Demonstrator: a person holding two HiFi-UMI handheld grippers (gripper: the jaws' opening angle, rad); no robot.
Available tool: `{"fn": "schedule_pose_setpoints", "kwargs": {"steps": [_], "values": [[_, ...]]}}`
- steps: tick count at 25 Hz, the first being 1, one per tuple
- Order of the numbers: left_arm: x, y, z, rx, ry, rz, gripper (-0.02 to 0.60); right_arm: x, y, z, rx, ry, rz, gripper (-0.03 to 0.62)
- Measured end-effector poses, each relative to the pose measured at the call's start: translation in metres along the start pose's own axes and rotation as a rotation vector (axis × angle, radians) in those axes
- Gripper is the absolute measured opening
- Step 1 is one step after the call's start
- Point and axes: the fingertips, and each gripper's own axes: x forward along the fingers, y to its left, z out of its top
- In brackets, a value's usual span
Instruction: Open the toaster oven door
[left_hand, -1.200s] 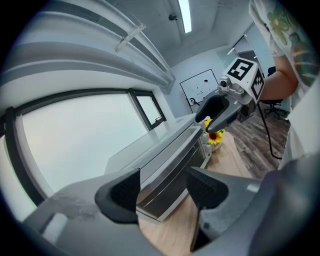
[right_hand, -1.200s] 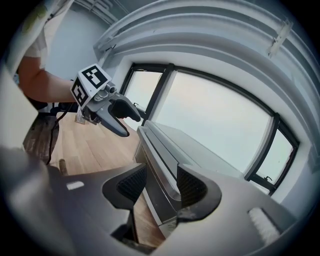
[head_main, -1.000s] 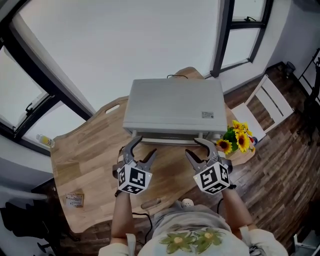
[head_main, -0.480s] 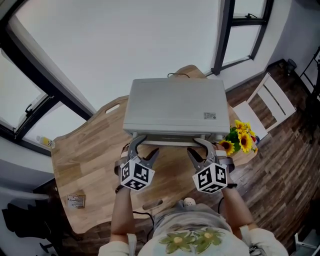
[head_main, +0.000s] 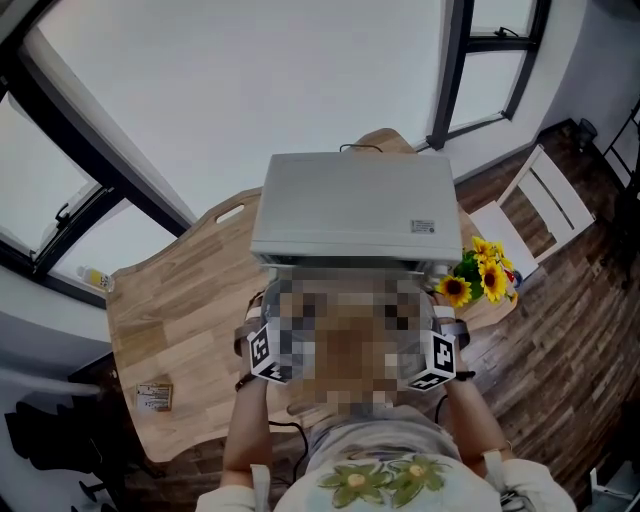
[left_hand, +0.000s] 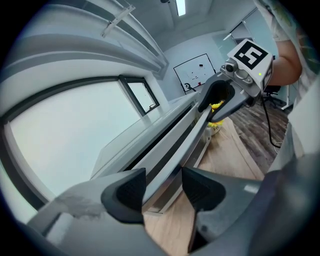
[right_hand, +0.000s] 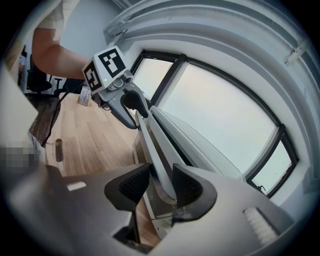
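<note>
Both jaw pairs just closed on door handle (left_hand: 192, 137): left hand-held gripper (left_hand: 164, 187), right hand-held gripper (right_hand: 161, 185); overhead blurred.

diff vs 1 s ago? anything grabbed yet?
Both took hold. The left tool and right tool stood open at the door handle. Their jaws have just been closing and now pinch it, one near each end. Unchanged: the hands barely shifted, the toaster oven looks unopened, and the sunflowers and table are as before.
</note>
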Motion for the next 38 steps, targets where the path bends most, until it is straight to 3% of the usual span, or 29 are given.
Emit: {"fn": "schedule_pose_setpoints", "kwargs": {"steps": [20,26,30,38], "values": [[-0.018,-0.025,-0.018,-0.028,0.027,0.041,0.235,-0.028,0.022,0.001,0.031,-0.015,0.047,0.149],[-0.024,-0.033,-0.024,-0.059,0.015,0.025,0.235,-0.041,0.018,0.012,0.058,-0.061,0.016,0.138],[-0.026,-0.040,-0.027,-0.071,0.015,0.030,0.235,-0.036,0.017,0.006,-0.013,-0.019,0.003,0.138],[-0.030,-0.049,-0.035,-0.083,0.032,0.034,0.235,-0.017,0.027,-0.001,-0.139,0.083,0.061,0.135]]}}
